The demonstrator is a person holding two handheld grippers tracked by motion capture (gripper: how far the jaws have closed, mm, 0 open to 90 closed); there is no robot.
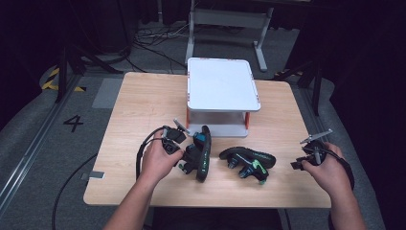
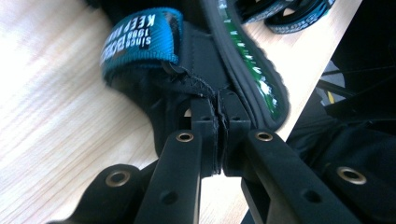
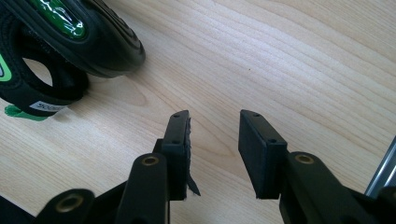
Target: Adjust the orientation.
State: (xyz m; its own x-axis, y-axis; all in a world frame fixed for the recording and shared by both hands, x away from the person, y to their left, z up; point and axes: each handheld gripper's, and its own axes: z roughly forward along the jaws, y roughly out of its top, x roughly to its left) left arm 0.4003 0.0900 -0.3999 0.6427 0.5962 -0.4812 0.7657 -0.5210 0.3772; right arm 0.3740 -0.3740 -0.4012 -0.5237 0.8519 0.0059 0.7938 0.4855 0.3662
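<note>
Black sandal pinched at the left, right jaws apart over bare wood

Black and teal, left sandal (image 1: pixel 201 153), tipped on its edge on wooden table (image 1: pixel 143 105), sole toward the other shoe. Held by left gripper (image 1: pixel 184 152), jaws closed tight on black fabric beside the teal strap (image 2: pixel 140 42) in the left gripper view, pads squeezing the cloth between them. Green-patterned sole (image 2: pixel 252 70) running up the frame just right of the pinched spot. Left hand (image 1: pixel 158 160) wrapped around the gripper body, cable looping off to the left across the tabletop.

Second sandal (image 1: pixel 249 162) lying just right of the first, near the middle of the table's near edge, apart from both grippers. Same shoe at upper left in the right gripper view (image 3: pixel 70 37), black rim and green inset showing, strap resting on the wood.

Right gripper (image 1: pixel 311 153) at the table's right edge, in right hand (image 1: pixel 330 167), well apart from both sandals. Jaws parted in the right gripper view (image 3: pixel 215 149), nothing between them but bare wood grain. Frayed bit of padding hanging off the left pad.

White two-tier shelf (image 1: pixel 222 84) standing toward the far side of the table, behind both sandals, red posts between its trays.
</note>
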